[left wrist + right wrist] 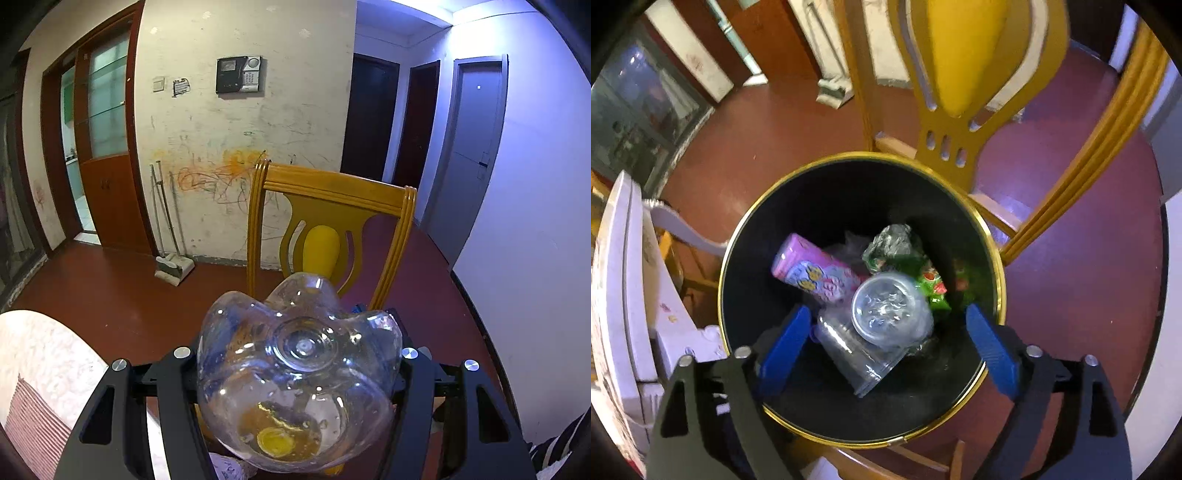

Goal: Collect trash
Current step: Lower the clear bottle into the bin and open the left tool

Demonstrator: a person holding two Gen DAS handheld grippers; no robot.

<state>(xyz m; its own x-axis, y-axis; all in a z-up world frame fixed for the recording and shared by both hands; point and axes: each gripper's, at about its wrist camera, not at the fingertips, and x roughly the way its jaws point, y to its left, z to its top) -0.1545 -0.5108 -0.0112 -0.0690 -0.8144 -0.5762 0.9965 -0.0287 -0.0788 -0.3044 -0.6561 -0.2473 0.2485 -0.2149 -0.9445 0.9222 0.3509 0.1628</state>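
A clear plastic bottle [299, 373] is clamped between the two sides of the left gripper [295, 398]. The bottom of the bottle is turned toward the camera, and its yellow cap [275, 441] is seen through the plastic at the far end. A little drink is left inside. Behind the bottle a yellow wooden chair [332, 206] is seen, and past it a wall with scribbles [221, 173]. A corner of a pale table [48, 354] is seen at the lower left.

The right gripper [886, 339] is held wide apart over a black bin with a gold rim [990, 236], and nothing is held by it. Its blue pads [785, 343] are spread to each side above the bin's mouth. Trash is piled in the bin: a clear cup [886, 308] on top, a second clear cup [857, 358] under it, a pink package [809, 273] to the left, and a green wrapper [931, 284] to the right. The chair is seen just behind the bin, on the red floor [768, 122].
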